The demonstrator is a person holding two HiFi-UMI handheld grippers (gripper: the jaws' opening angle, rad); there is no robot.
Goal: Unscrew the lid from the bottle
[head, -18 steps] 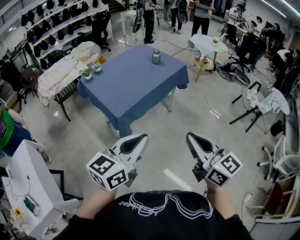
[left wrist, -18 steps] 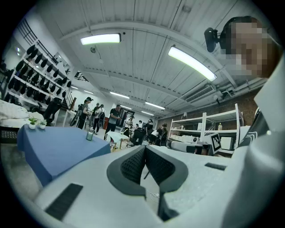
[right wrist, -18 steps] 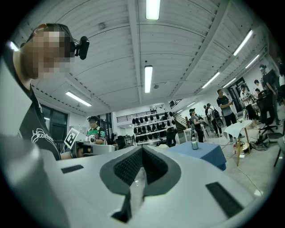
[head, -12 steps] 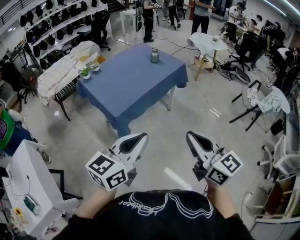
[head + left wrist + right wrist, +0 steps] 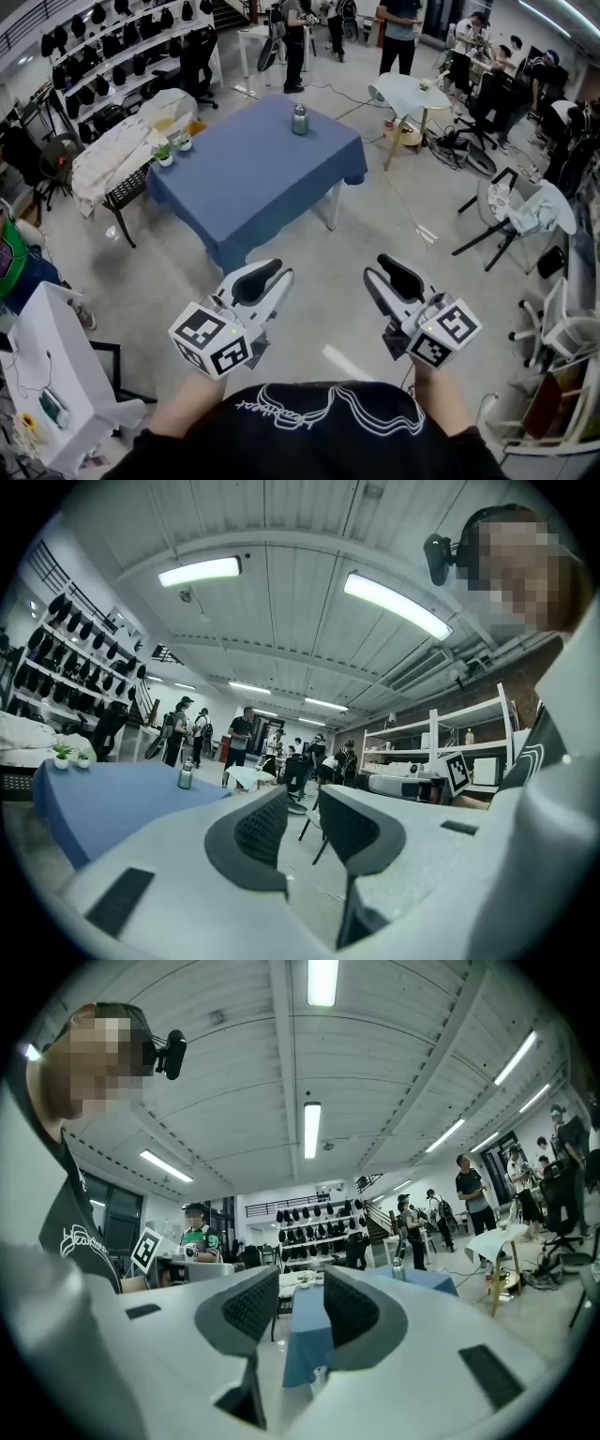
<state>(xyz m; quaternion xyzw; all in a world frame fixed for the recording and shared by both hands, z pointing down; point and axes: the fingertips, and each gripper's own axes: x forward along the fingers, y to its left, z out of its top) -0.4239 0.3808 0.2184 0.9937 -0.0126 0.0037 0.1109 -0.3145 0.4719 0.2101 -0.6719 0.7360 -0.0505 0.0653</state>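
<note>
A small metal bottle (image 5: 300, 119) with its lid on stands upright near the far edge of the blue-clothed table (image 5: 253, 178), some metres ahead of me. It also shows as a tiny bottle (image 5: 186, 775) in the left gripper view and as a bottle (image 5: 397, 1268) far off in the right gripper view. I hold my left gripper (image 5: 267, 281) and right gripper (image 5: 384, 279) side by side at waist height over the floor, far short of the table. Both are slightly open with nothing between the pads, the left gripper (image 5: 302, 803) narrower than the right gripper (image 5: 302, 1290).
Bare concrete floor lies between me and the table. A white cabinet (image 5: 56, 375) stands at my lower left, and a cloth-covered bench (image 5: 122, 150) with small plants is left of the table. A round white table (image 5: 412, 89), chairs (image 5: 525, 211) and several people fill the right and back.
The table and bottle have drifted a little left in the head view as I move. Both grippers keep the same pose in front of me.
</note>
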